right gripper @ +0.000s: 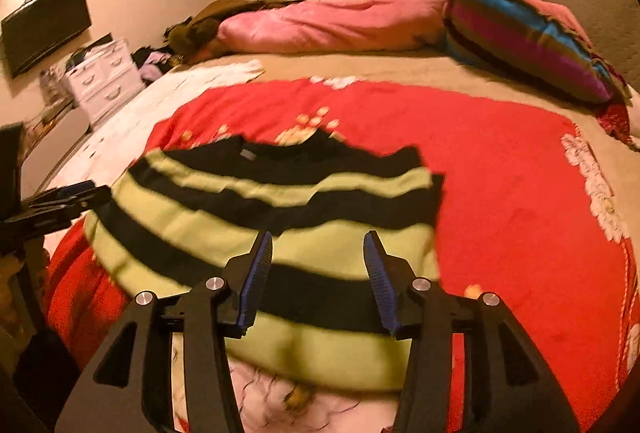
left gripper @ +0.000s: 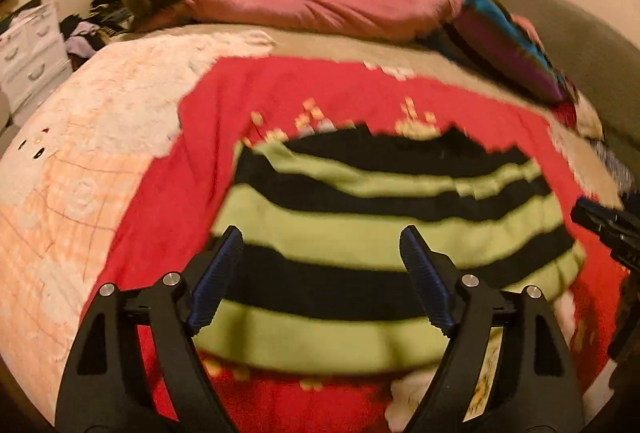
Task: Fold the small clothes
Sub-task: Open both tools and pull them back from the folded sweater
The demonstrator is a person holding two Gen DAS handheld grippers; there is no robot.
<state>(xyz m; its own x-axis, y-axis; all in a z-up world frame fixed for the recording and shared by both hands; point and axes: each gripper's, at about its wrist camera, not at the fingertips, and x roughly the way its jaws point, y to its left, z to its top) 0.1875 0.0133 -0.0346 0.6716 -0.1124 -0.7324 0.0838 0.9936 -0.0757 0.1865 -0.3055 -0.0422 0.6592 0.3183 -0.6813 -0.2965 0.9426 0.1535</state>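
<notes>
A small sweater (left gripper: 360,201) with black and light-green stripes lies flat on a red flowered blanket (left gripper: 280,93), neckline at the far side. My left gripper (left gripper: 320,237) hovers over its near left part, jaws wide open and nothing between the blue pads. In the right wrist view the same sweater (right gripper: 260,201) lies on the blanket (right gripper: 500,173), and my right gripper (right gripper: 318,239) hangs open above its near hem, not gripping it. Each gripper shows at the edge of the other's view: the right gripper (left gripper: 600,221) and the left gripper (right gripper: 68,197).
A pink duvet (left gripper: 320,5) and a striped pillow (left gripper: 512,45) lie across the far side of the bed. White drawers (left gripper: 32,49) stand beside the bed at the left, a wall television (right gripper: 44,25) above them. A grey headboard (right gripper: 592,5) is at the right.
</notes>
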